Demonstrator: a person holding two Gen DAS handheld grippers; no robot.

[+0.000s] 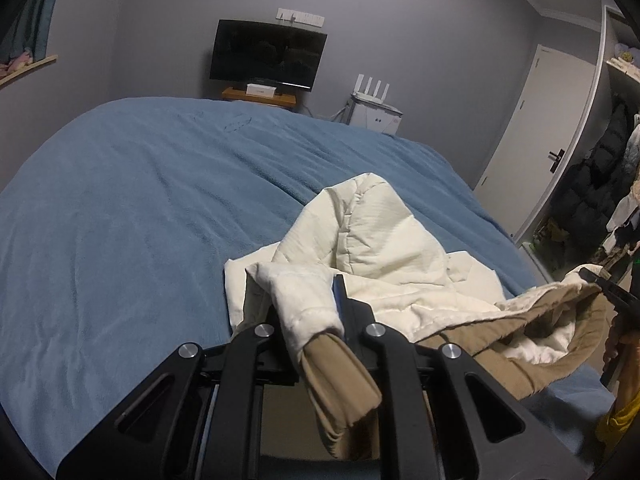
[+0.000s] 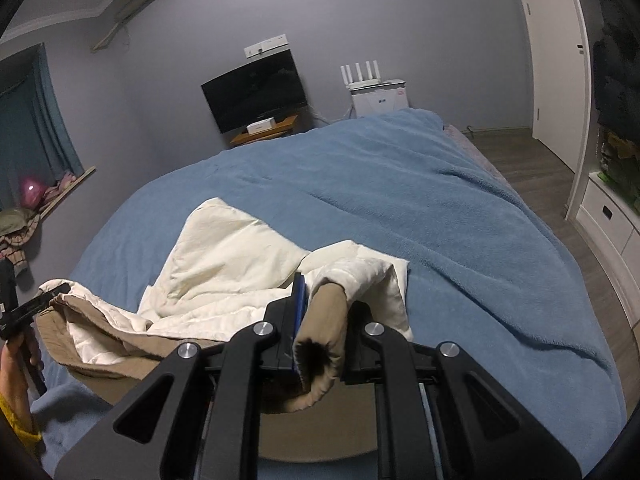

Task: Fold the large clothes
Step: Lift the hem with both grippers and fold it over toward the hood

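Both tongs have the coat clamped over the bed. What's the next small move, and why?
Probably carry both edges forward and lower them onto the blue blanket. The left tongs and right tongs each pinch a tan-and-cream edge of the coat, which bunches between them with its cream lining up. The blanket beyond it is bare, so there is room to spread it flat before folding.

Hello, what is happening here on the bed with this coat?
A person is folding a tan coat with a cream lining on a bed covered by a blue blanket. The left gripper is shut on one edge of the coat, and the right gripper is shut on another. Part of the coat hangs lifted between them, while the rest lies crumpled on the blanket.
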